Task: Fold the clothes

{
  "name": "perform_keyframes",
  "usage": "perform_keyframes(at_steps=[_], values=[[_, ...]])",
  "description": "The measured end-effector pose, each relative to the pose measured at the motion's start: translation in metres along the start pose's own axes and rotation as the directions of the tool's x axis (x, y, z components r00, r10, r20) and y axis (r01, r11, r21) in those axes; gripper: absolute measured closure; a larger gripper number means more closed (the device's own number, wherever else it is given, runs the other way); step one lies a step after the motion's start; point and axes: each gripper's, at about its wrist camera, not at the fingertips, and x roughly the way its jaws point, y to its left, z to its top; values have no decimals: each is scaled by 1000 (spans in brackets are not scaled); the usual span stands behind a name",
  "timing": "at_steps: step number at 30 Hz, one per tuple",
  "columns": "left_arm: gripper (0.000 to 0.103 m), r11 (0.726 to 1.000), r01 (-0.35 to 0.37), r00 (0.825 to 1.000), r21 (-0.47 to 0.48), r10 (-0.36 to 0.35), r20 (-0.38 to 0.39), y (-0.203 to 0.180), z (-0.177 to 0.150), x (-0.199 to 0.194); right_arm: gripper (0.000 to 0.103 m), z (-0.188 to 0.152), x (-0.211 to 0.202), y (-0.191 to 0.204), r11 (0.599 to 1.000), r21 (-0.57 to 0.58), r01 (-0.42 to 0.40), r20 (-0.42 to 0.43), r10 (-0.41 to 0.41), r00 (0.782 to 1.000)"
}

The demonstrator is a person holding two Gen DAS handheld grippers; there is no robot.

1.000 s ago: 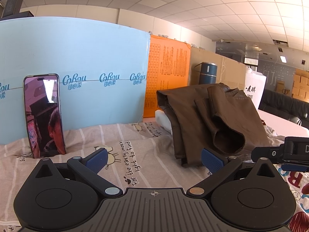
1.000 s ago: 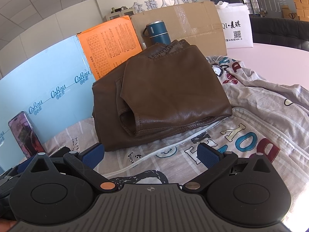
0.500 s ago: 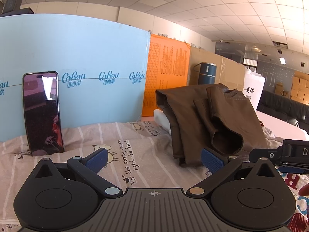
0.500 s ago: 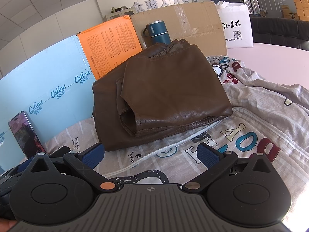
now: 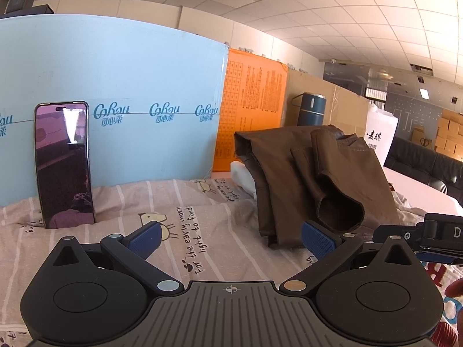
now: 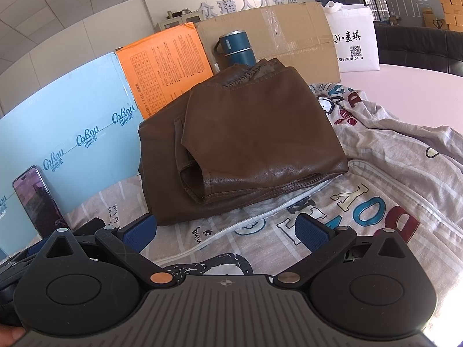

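The brown jacket (image 6: 240, 144) lies folded at 12 o'clock on the printed sheet (image 6: 376, 202), probably set aside as done; both the left gripper (image 5: 230, 238) and right gripper (image 6: 227, 231) hover with fingers apart (nothing held)

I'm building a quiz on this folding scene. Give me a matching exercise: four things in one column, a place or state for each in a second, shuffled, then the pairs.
Things:
1. brown jacket
2. phone
3. blue flask
4. left tool

Places or states:
A. propped upright against the light blue board
B. open, holding nothing
C. folded on the printed sheet
D. standing behind the jacket

Pairs: 1-C, 2-A, 3-D, 4-B
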Motion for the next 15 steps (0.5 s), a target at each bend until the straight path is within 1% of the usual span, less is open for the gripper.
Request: perform_keyframes(at_steps=[7, 15], values=[[0, 1000, 22, 1000, 16, -22, 0, -3, -1, 0, 0, 0, 1, 0, 1000, 1, 1, -2, -1, 1000], [0, 1000, 15, 1000, 15, -15, 3, -3, -1, 0, 0, 0, 1, -1, 1000, 2, 0, -4, 0, 1000]])
